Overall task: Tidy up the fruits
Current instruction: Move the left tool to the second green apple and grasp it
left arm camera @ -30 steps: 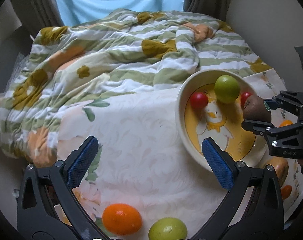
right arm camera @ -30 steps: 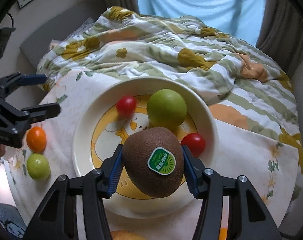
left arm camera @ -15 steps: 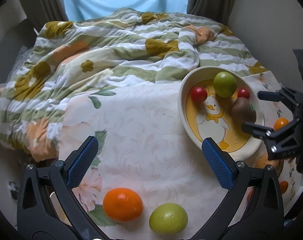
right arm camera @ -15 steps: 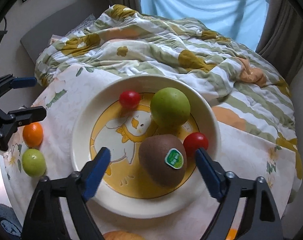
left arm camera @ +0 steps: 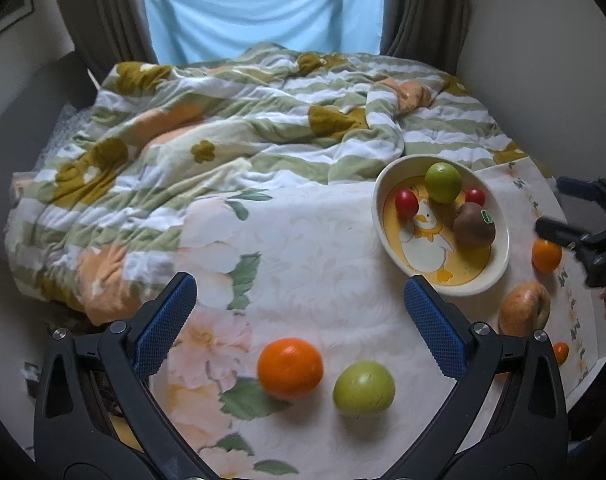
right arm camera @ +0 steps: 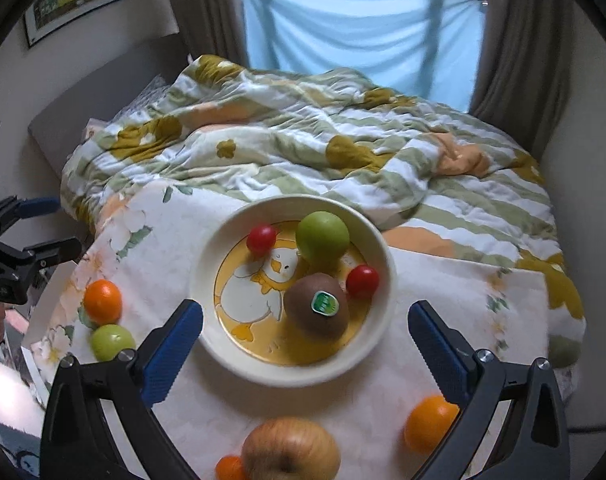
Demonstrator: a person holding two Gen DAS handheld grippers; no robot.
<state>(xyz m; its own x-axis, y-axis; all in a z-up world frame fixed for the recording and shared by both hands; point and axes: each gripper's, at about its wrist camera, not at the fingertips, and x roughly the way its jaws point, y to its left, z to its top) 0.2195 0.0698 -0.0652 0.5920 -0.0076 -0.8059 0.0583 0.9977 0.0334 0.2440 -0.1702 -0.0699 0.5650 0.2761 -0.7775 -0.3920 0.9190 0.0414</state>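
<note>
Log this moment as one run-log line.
left gripper: open, empty | right gripper: open, empty | kiwi: in bowl | orange, green fruit: outside bowl

Bare cloth [left arm camera: 323, 264] left of bowl [left arm camera: 503, 256]: free | orange [left arm camera: 290, 369], green fruit [left arm camera: 363, 388] block near edge | apple [right arm camera: 291, 450] fronts bowl | quilt [left arm camera: 223, 136] behind

apple [right arm camera: 291, 450] cropped below, small orange [left arm camera: 560, 353] half-hidden
</note>
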